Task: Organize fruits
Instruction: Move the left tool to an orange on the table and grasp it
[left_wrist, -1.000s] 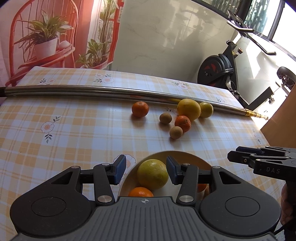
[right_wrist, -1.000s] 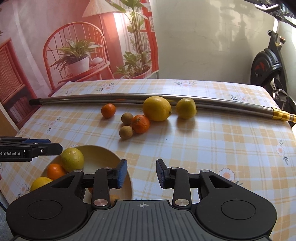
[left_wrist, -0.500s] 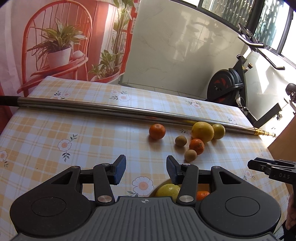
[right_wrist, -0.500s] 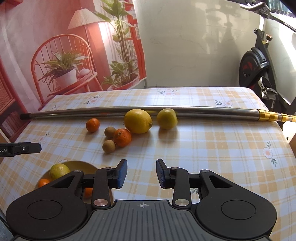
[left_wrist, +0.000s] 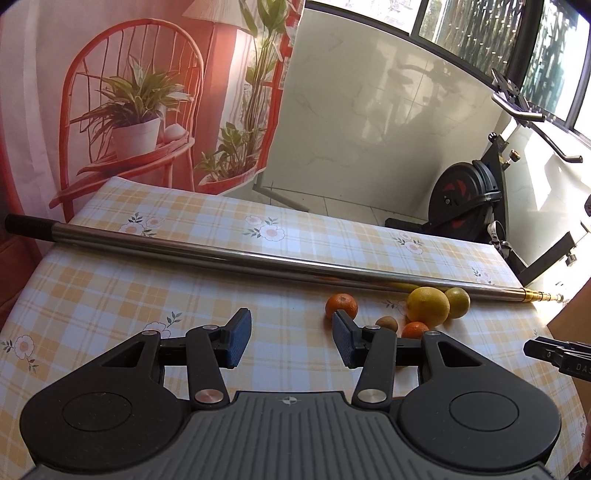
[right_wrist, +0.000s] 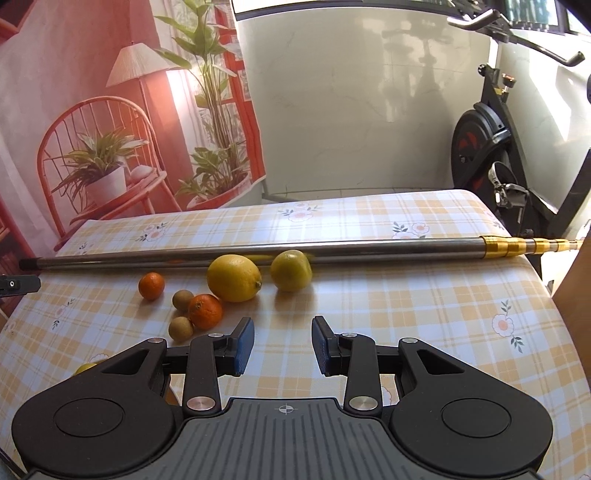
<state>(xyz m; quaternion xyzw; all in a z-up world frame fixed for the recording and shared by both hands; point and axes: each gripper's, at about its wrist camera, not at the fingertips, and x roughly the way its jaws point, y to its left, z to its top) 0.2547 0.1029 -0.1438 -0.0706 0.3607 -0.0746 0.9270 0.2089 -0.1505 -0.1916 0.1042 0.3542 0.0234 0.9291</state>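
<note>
Right wrist view: my right gripper (right_wrist: 282, 345) and left gripper (left_wrist: 291, 338) both released, nothing btw the pads. Fruits, e.g. lemon (right_wrist: 233, 277), at frame centre-left by pole (right_wrist: 258, 254). Next I reach, clench one.

bare tablecloth (right_wrist: 406, 314) ahead, fruit cluster (right_wrist: 221, 291) left, metal pole (right_wrist: 332, 249) barring the far side

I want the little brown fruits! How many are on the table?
2. One brown fruit sits left of the front orange; the other lies nearer the camera. More may be hidden.
</note>
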